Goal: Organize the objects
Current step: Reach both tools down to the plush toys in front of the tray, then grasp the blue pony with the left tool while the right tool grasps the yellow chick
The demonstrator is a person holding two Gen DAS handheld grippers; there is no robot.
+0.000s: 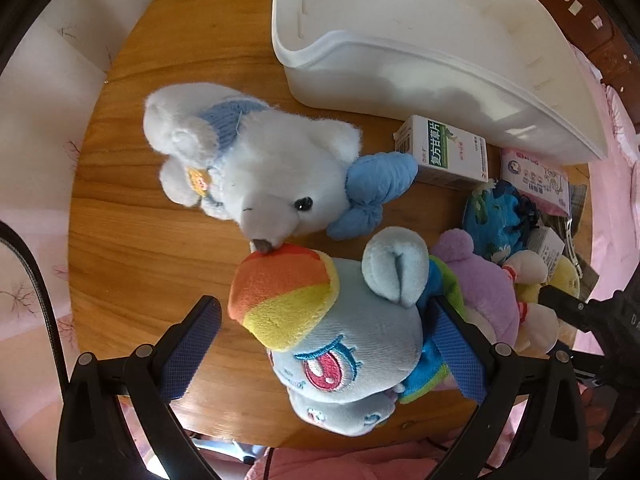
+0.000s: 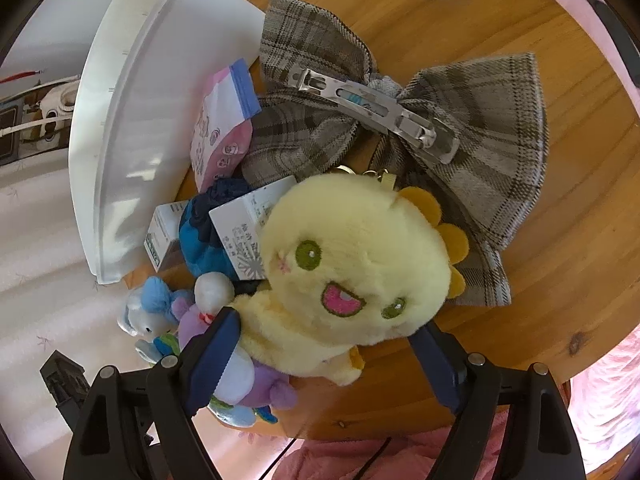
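My left gripper (image 1: 324,346) stands open over a light-blue pony plush (image 1: 352,344) with a rainbow mane, which lies on the round wooden table (image 1: 140,240). The pony sits between the pads; the right pad is against its neck and the left pad is clear of it. A white bear plush (image 1: 272,160) with a blue bow lies just beyond. My right gripper (image 2: 324,362) is open astride a yellow plush (image 2: 352,252) with green eyes, its pads close beside the plush's body and head. A purple plush (image 2: 264,388) lies under the left finger.
A white plastic bin (image 1: 400,60) stands at the back of the table, seen also as the bin (image 2: 132,120). A grey plaid bow hair clip (image 2: 460,140), a pink packet (image 2: 220,128), a blue pouch (image 2: 200,240) and a medicine box (image 1: 444,152) crowd the plushes.
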